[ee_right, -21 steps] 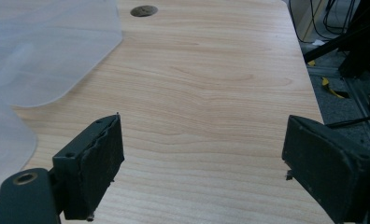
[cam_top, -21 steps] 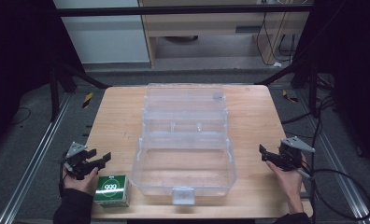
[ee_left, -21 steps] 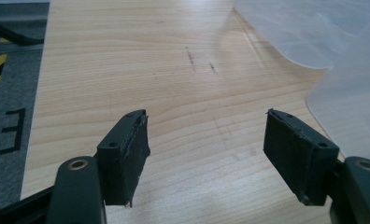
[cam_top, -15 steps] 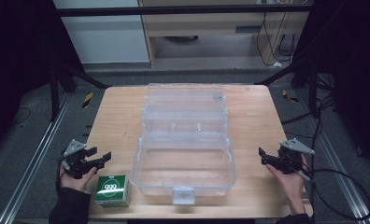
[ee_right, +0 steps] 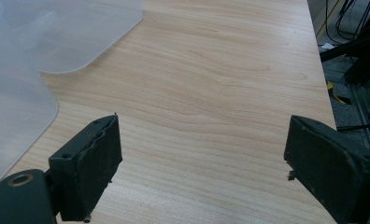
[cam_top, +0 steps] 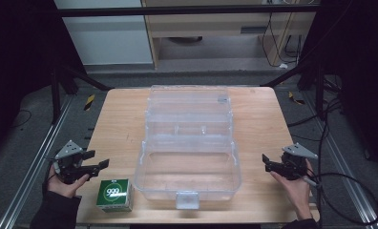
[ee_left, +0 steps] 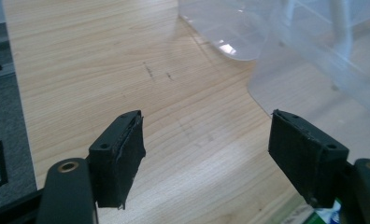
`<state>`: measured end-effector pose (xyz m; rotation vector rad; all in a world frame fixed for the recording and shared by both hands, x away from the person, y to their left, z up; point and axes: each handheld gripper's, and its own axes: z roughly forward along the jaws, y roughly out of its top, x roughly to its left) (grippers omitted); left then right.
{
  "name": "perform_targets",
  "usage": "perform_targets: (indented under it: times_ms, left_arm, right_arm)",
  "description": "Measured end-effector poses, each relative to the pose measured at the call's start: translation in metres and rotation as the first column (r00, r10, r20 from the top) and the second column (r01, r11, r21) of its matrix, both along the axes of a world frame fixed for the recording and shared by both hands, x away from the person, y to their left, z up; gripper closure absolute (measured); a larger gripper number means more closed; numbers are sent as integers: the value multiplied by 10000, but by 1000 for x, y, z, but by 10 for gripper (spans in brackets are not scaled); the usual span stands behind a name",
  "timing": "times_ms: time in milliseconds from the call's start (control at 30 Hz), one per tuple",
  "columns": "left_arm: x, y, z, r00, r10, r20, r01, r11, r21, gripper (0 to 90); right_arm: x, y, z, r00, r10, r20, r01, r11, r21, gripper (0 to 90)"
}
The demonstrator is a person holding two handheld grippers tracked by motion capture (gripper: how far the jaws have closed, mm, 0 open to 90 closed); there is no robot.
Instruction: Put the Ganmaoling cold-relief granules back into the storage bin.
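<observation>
left gripper (cam_top: 97,160): jaws apart, nothing between, hand low at table's left edge, pointing at clear plastic box (cam_top: 187,162)
right gripper (cam_top: 268,162): jaws wide, empty, hand at right edge, facing box
change: left hand drawn slightly outward, right barely shifted
green carton (cam_top: 114,194): beside left hand, front-left of box, reads "999"
table (cam_top: 120,119): wood

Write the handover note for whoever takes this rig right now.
Left gripper: open, holding nothing, above the wooden table at its near left, just behind the green box.
Right gripper: open, holding nothing, at the table's near right, beside the clear plastic case.
Things: the case sits mid-table with its lid open and nothing visible in its near tub; the green box stands left of it, untouched.
Done: case open.
Left: probably grasp the green box and put it in the case.
</observation>
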<state>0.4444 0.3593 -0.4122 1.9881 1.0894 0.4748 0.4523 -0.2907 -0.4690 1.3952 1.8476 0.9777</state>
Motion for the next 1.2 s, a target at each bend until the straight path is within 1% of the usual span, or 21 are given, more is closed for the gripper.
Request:
perform_targets:
  times_ms: [133, 200, 267, 300, 367, 433, 533, 567, 633, 667, 700, 833, 867, 900, 933, 967, 1000, 1067, 1100, 1167, 1200]
  left_arm:
    - [0, 1, 12, 9988, -485, -43, 486, 9985, 241, 237]
    - [0, 1, 15, 9981, -607, -69, 609, 9979, 220, 234]
    - [0, 0, 24, 9942, -1060, -157, 1065, 9938, 307, 226]
    - [0, 0, 24, 9942, -1060, -157, 1065, 9938, 307, 224]
    - [-1, -3, 31, 9879, -1539, -209, 1548, 9864, 554, 215]
    - [-1, -4, 35, 9825, -1844, -282, 1858, 9805, 639, 207]
    - [-2, -7, 38, 9750, -2189, -389, 2215, 9715, 841, 194]
    - [-2, -7, 38, 9750, -2189, -389, 2215, 9715, 841, 190]
    - [-3, -10, 39, 9657, -2539, -543, 2585, 9596, 1107, 184]
    - [-3, -10, 39, 9657, -2539, -543, 2585, 9596, 1107, 180]
    - [-4, -12, 40, 9590, -2747, -693, 2817, 9510, 1277, 178]
    - [-5, -18, 41, 9421, -3189, -1040, 3323, 9295, 1601, 177]
    - [-5, -18, 41, 9421, -3189, -1040, 3323, 9295, 1601, 176]
    - [-6, -19, 42, 9379, -3289, -1106, 3438, 9239, 1678, 176]
    - [-6, -21, 42, 9286, -3496, -1246, 3678, 9119, 1822, 168]
    - [-6, -21, 42, 9286, -3496, -1246, 3678, 9119, 1822, 165]
    - [-7, -24, 42, 9198, -3684, -1353, 3892, 9003, 1948, 163]
    - [-8, -26, 41, 9119, -3849, -1423, 4077, 8890, 2085, 150]
    - [-8, -26, 41, 9119, -3849, -1423, 4077, 8890, 2085, 148]
    - [-9, -28, 41, 9031, -3989, -1591, 4264, 8772, 2208, 147]
    - [-10, -29, 41, 8920, -4168, -1749, 4488, 8625, 2338, 147]
  right_arm:
    - [-1, 0, -1, 10000, 40, -53, -41, 9998, -205, 112]
    - [-2, 0, -2, 10000, 50, -87, -51, 9998, -217, 111]
    - [-3, -2, -3, 9999, 35, -151, -39, 9995, -308, 107]
    - [-3, -2, -3, 9999, 35, -151, -39, 9995, -308, 107]
    - [-5, -4, -3, 9999, 2, -143, -7, 9993, -376, 106]
    - [-5, -4, -3, 9999, -2, -104, -2, 9994, -351, 105]
    - [-5, -4, -3, 9999, 29, -119, -34, 9993, -379, 103]
    - [-5, -4, -2, 9999, 39, -119, -44, 9992, -385, 101]
    - [-6, -4, -2, 9999, 34, -102, -38, 9993, -380, 99]
    - [-6, -4, -2, 9999, 34, -102, -38, 9993, -380, 99]
    - [-6, -4, -2, 9999, 39, -97, -43, 9993, -382, 95]
    - [-6, -4, -3, 9999, 50, -155, -56, 9993, -381, 89]
    - [-6, -4, -3, 9999, 50, -155, -56, 9993, -381, 89]
    - [-6, -4, -3, 9998, 63, -163, -69, 9993, -375, 88]
    - [-7, -4, -3, 9998, 85, -157, -92, 9991, -408, 86]
    - [-7, -4, -3, 9998, 85, -157, -92, 9991, -408, 86]
    - [-7, -4, -3, 9998, 109, -160, -116, 9990, -429, 85]
    - [-7, -4, -3, 9998, 117, -156, -124, 9989, -452, 85]
    - [-7, -4, -3, 9998, 120, -179, -128, 9989, -452, 84]
    - [-7, -4, -4, 9997, 110, -204, -119, 9990, -433, 83]
    - [-7, -4, -4, 9996, 147, -239, -158, 9988, -473, 82]
